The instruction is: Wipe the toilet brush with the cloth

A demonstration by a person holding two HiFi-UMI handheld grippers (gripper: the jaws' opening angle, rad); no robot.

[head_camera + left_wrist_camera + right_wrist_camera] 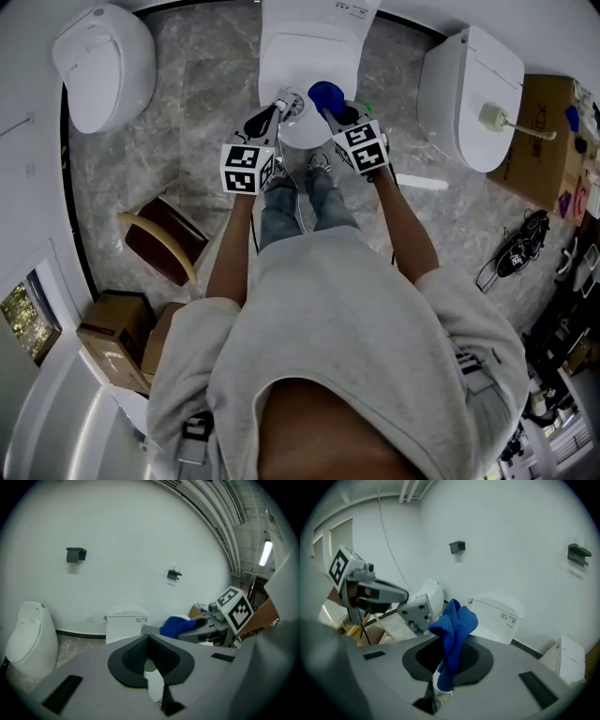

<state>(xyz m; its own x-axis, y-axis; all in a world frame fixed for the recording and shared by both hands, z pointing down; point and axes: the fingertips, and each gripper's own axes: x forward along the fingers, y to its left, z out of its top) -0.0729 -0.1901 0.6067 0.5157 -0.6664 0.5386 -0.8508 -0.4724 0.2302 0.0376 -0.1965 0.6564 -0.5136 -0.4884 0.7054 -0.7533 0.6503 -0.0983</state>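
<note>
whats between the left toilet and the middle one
Bare grey marble floor between the left toilet and the middle toilet; the head view shows it.

We look down past our grey sweatshirt [356, 328] at the middle toilet [309, 47]. Both grippers hang over the near rim of that toilet. The left gripper [280, 103] is on its left half, and the right gripper [330, 108] is just beside it, with a blue cloth [325, 92] bunched at its tip. To the left of the middle toilet stands a second toilet [103, 61], and to its right a third toilet [473, 94] with a pale long-handled thing [511, 122] lying on top. Nearer us and left of the middle toilet are a tipped wooden chair [164, 242] and cardboard boxes [112, 333].
</note>
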